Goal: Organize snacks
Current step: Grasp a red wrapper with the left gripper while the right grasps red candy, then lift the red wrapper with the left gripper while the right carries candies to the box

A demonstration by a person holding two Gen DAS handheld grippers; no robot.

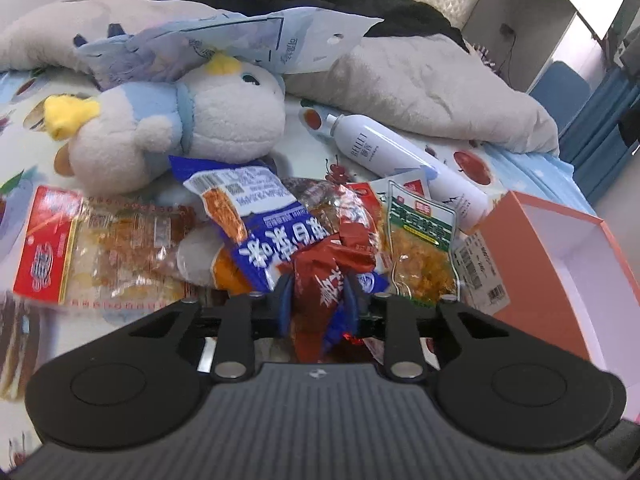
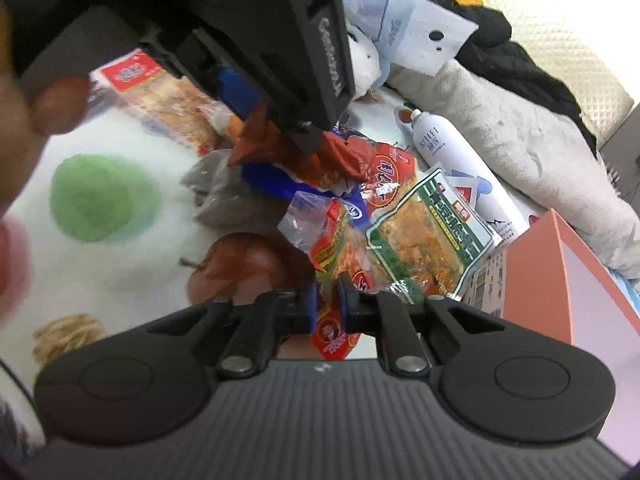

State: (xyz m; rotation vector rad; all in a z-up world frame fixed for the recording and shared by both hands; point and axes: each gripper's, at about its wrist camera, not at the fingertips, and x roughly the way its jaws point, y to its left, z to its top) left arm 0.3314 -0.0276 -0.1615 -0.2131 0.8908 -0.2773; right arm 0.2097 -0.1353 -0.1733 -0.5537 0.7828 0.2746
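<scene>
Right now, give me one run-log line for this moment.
left gripper: shut on red-brown snack packet | right gripper: shut on red snack packet | orange box: open

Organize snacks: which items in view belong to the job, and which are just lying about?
Job: brown-red packet in left gripper; red packet in right gripper; green packet; orange box.
Bystanders: plush toy; spray bottle; pillow.

Each gripper, the left gripper [image 1: 319, 300] and the right gripper [image 2: 327, 305], was matte black with a ribbed grey base. Both carried blue finger pads [image 1: 285, 300], silver pivot screws and round side discs.
</scene>
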